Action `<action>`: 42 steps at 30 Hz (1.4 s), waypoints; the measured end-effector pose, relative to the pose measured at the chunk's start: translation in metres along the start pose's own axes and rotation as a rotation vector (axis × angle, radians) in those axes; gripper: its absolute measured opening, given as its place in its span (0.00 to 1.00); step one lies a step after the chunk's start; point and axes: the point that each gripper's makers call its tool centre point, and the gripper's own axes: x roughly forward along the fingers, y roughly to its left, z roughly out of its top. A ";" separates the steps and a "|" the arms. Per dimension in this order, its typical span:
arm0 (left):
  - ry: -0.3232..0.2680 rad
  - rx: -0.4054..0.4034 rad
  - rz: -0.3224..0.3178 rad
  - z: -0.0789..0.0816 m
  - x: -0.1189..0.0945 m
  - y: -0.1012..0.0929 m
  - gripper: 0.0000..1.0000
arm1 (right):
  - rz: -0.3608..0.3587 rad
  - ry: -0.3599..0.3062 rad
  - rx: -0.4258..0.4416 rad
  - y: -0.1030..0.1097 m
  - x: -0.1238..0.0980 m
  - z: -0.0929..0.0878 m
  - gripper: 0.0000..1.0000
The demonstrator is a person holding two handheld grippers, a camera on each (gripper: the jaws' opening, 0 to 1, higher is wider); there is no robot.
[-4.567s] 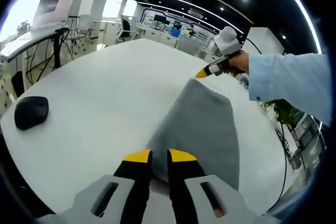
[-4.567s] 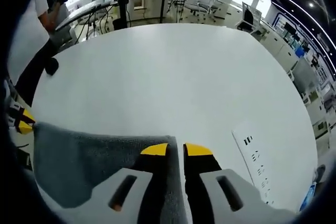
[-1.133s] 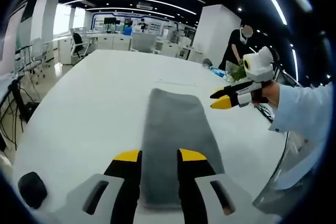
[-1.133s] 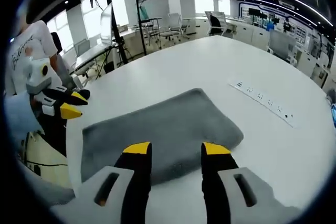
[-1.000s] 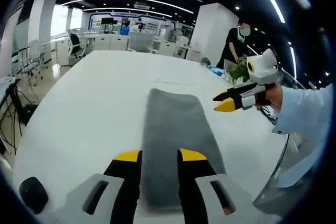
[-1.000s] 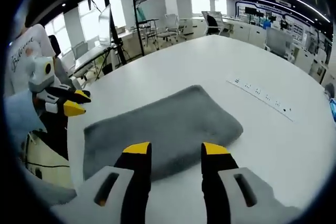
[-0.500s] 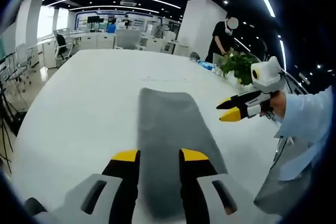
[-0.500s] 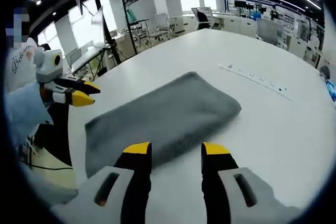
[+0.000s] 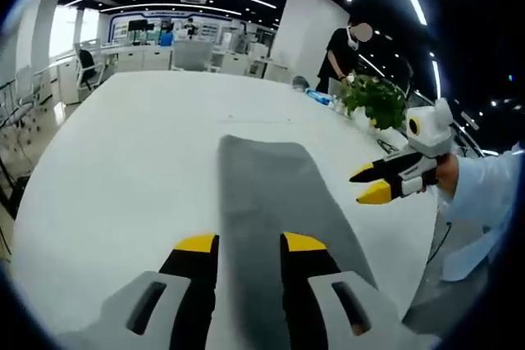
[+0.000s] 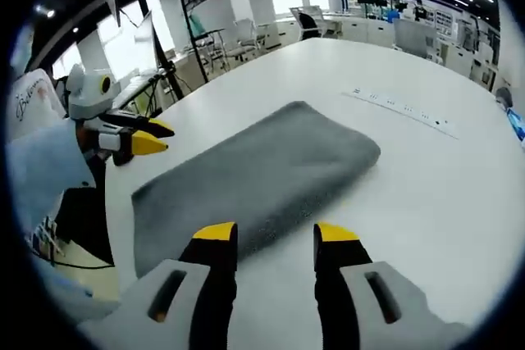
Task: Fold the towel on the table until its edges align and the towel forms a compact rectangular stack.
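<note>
A grey towel (image 9: 271, 194) lies folded into a long flat rectangle on the white table (image 9: 123, 145). In the left gripper view my left gripper (image 9: 244, 243) hovers open over the towel's near end, holding nothing. My right gripper (image 9: 370, 184) comes in from the right there, held by a hand off the towel's right edge. In the right gripper view the towel (image 10: 262, 170) stretches across the middle, and my right gripper (image 10: 267, 233) stands open just before its long edge. The left gripper (image 10: 152, 137) hangs at the towel's left end, apart from the cloth.
A white power strip (image 10: 402, 108) lies on the table beyond the towel. A potted plant (image 9: 373, 100) stands at the table's far right edge, with a person (image 9: 344, 51) behind it. Desks and chairs (image 10: 246, 38) fill the room behind. A pale blue sleeve (image 9: 484, 194) shows at the right.
Since 4.6 s ago both grippers have let go of the towel, and it now lies flat and folded. Over the last second both cameras drifted slightly; the towel has not moved.
</note>
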 end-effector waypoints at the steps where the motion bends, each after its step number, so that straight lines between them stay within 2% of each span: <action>1: 0.005 0.002 -0.004 -0.001 0.002 0.000 0.30 | -0.002 0.000 0.004 -0.001 0.001 0.000 0.36; 3: 0.012 0.004 -0.010 -0.001 0.007 0.005 0.30 | -0.006 0.001 0.008 -0.001 0.002 0.000 0.36; 9: 0.046 0.003 -0.015 -0.009 0.016 0.000 0.30 | -0.009 0.012 0.016 0.005 0.004 -0.003 0.35; 12: 0.064 0.006 -0.014 -0.011 0.024 0.005 0.30 | -0.010 0.017 0.030 0.003 0.008 -0.004 0.35; 18: 0.068 -0.010 -0.021 -0.006 0.038 0.008 0.30 | -0.017 0.020 0.051 -0.004 0.017 -0.004 0.35; 21: 0.081 -0.014 -0.029 -0.004 0.048 0.014 0.30 | -0.018 0.025 0.058 0.000 0.015 -0.007 0.35; 25: 0.115 -0.036 -0.051 -0.002 0.056 0.010 0.30 | -0.022 0.022 0.073 -0.001 0.015 -0.005 0.35; 26: 0.123 -0.033 -0.052 0.000 0.061 0.017 0.30 | -0.025 0.021 0.079 -0.003 0.016 -0.004 0.35; 29: 0.140 -0.043 -0.054 0.001 0.068 0.022 0.29 | -0.030 0.021 0.097 -0.005 0.020 -0.001 0.34; 31: 0.169 -0.060 -0.053 -0.004 0.068 0.018 0.28 | -0.034 0.025 0.109 -0.009 0.025 0.001 0.33; 35: 0.188 -0.057 -0.063 -0.006 0.076 0.019 0.27 | -0.042 0.035 0.127 -0.014 0.033 0.002 0.31; 37: 0.199 -0.056 -0.066 -0.009 0.075 0.009 0.27 | -0.052 0.043 0.133 -0.014 0.034 0.000 0.31; 42: 0.222 -0.043 -0.061 -0.010 0.086 0.026 0.25 | -0.058 0.062 0.172 -0.013 0.039 -0.006 0.30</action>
